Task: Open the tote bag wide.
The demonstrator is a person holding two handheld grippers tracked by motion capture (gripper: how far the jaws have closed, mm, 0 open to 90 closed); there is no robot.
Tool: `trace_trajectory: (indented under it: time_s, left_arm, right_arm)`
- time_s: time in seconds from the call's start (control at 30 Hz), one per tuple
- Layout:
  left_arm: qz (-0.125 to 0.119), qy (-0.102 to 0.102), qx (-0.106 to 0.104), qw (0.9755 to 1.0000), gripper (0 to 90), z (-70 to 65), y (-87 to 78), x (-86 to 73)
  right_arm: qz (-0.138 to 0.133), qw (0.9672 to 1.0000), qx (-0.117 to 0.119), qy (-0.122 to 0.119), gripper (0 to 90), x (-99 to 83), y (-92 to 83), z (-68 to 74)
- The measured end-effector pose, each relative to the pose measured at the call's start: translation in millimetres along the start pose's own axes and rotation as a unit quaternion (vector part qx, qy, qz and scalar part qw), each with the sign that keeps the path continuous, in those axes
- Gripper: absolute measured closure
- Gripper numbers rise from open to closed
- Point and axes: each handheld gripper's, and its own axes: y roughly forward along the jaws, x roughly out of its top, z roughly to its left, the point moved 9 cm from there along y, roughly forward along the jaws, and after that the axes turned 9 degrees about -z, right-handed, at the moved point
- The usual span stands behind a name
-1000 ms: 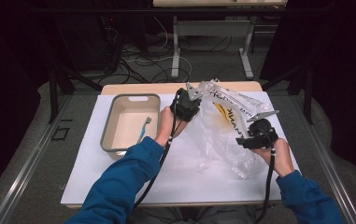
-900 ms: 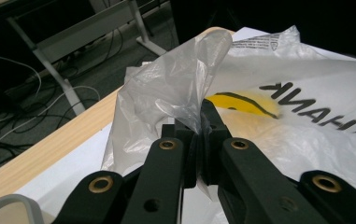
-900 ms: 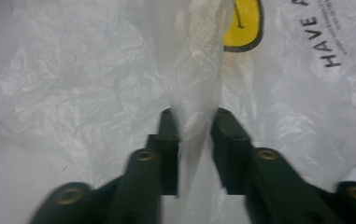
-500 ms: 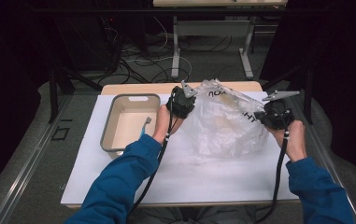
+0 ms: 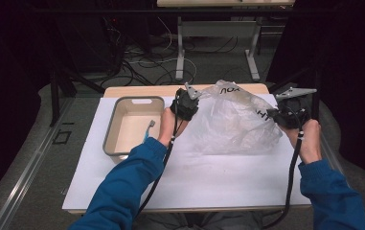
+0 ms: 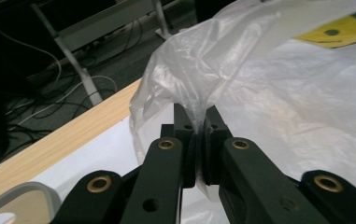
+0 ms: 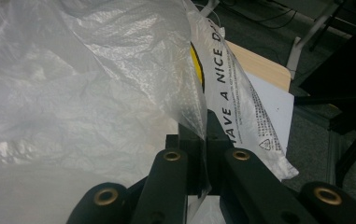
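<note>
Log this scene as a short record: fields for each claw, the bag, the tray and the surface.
left claw: shut on the bag's edge, beside the tray
right claw: shut on the bag's opposite edge
bag: clear plastic, printed lettering and a yellow mark, held up and stretched between the claws, lower part on the board
tray: beige, left of the bag, a small blue-handled item lies inside
surface: white board on a wooden table

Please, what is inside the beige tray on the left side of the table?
Inside the beige tray lies one small light-blue item that looks like a toothbrush, near its right wall. The rest of the floor looks bare. The near right corner is covered by the person's left sleeve.
</note>
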Motion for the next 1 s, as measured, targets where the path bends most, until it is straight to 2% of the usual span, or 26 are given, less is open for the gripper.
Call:
trace_trajectory:
  time_s: [0.13,0.2,0.23,0.27,0.43,0.57,0.8,0.83,0.9,1.0]
  left_arm:
    - [0.005,-0.006,0.014,0.9999,88.4,5.5,6.0,-3.8]
    - [0.012,-0.004,0.015,0.9998,86.1,8.3,8.8,-6.8]
    - [0.014,-0.01,0.015,0.9997,83.7,7.8,10.1,-8.5]
    - [0.022,-0.006,0.012,0.9997,82.3,8.5,9.8,-10.3]
    - [0.027,0.001,0.005,0.9996,69.7,6.7,4.9,-11.6]
    - [0.02,0.017,-0.006,0.9996,60.0,2.2,-0.8,-12.7]
    - [0.039,0.028,-0.004,0.9988,41.5,3.9,-3.8,-25.9]
    - [0.033,0.029,-0.002,0.9991,41.4,4.6,-2.3,-26.1]
    - [0.036,0.033,-0.006,0.9988,43.6,4.9,-2.1,-26.5]
    - [0.041,0.048,-0.019,0.9978,66.0,1.5,0.2,-27.4]
  right_arm:
    - [-0.001,1.0,0.005,0.002,90.0,0.9,-1.9,0.5]
    - [-0.001,1.0,0.006,0.006,90.0,0.4,-2.0,0.4]
    - [0.001,1.0,0.008,0.004,90.0,-0.1,-1.7,0.4]
    - [0.003,0.9999,0.01,0.004,90.0,-0.9,-0.9,1.8]
    - [0.003,0.9999,0.015,0.001,90.0,-2.8,3.5,7.1]
    - [0.003,0.9998,0.021,0.004,90.0,-3.0,5.2,10.5]
    - [0.007,0.9996,0.027,-0.001,90.0,-3.3,6.6,14.8]
    - [0.009,0.9996,0.026,-0.002,90.0,-3.4,6.9,15.4]
    - [0.009,0.9995,0.031,-0.001,90.0,-3.3,8.1,17.8]
    - [0.013,0.9993,0.034,-0.002,90.0,-4.0,10.0,19.4]
